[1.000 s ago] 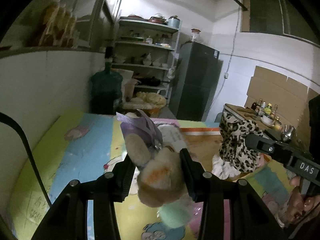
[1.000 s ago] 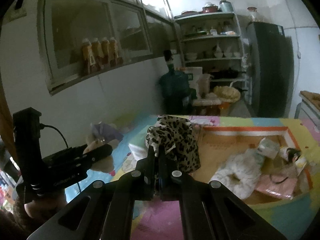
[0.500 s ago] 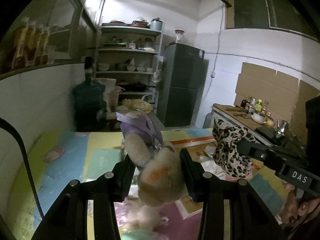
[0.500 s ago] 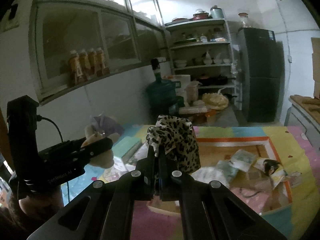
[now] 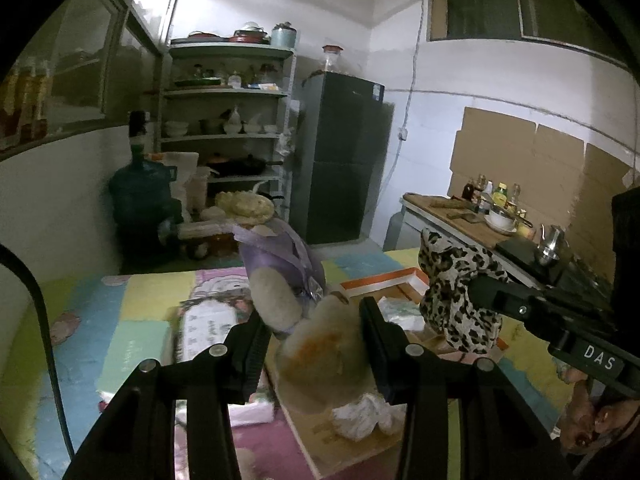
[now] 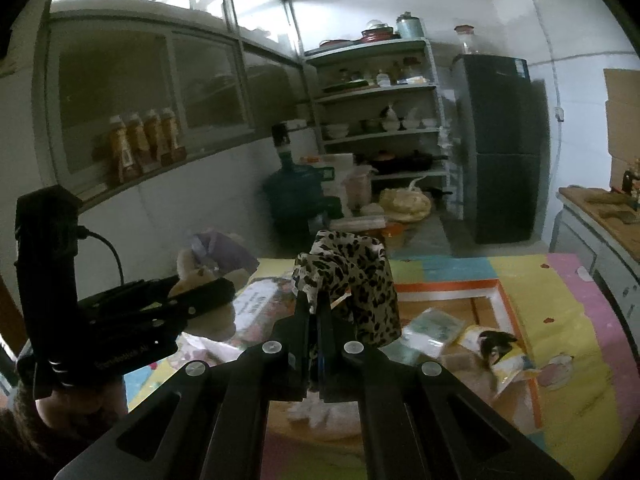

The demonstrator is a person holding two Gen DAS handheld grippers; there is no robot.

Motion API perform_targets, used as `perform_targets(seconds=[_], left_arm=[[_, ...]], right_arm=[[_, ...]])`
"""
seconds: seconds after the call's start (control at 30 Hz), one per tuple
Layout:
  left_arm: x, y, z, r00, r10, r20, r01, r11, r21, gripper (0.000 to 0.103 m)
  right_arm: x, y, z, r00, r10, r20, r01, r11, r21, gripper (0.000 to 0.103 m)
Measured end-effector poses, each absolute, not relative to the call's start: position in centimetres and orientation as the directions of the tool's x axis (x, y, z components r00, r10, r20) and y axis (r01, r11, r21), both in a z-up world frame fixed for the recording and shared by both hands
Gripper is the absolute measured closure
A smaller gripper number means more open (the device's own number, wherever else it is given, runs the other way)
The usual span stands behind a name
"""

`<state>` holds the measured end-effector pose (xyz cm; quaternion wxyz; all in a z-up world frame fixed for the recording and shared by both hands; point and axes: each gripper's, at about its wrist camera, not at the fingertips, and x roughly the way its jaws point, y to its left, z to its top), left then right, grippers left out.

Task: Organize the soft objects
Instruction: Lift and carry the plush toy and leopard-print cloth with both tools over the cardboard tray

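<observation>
Left gripper (image 5: pixel 312 340), jaws clamped on a tan plush toy (image 5: pixel 320 352), held above the shallow orange-rimmed box (image 6: pixel 452 284) on the patchwork mat. Right gripper (image 6: pixel 316 312), jaws pinched together on leopard-print cloth (image 6: pixel 356 280), also raised over that box, just right of the toy.

A dim kitchen lay ahead of me.
White walls (image 5: pixel 400 20) rose around open shelves (image 5: pixel 226 92) of dishes, a dark fridge (image 5: pixel 344 156), a water jug (image 5: pixel 140 196), a wooden counter (image 5: pixel 460 216) and a colourful foam floor mat (image 6: pixel 560 312).
</observation>
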<state>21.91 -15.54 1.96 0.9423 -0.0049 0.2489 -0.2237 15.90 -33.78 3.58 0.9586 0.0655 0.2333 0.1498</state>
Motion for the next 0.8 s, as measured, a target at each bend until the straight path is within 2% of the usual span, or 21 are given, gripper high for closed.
perform_targets(seconds=[0.8], left_arm=[[28.6, -23.5, -1.0, 0.690, -0.452, -0.566, 0.468, 0.874, -0.127, 0.058]], right_arm=[[20.0, -41.3, 1.5, 0.842, 0.268, -0.469, -0.185, 0.959, 0.215, 0.101]])
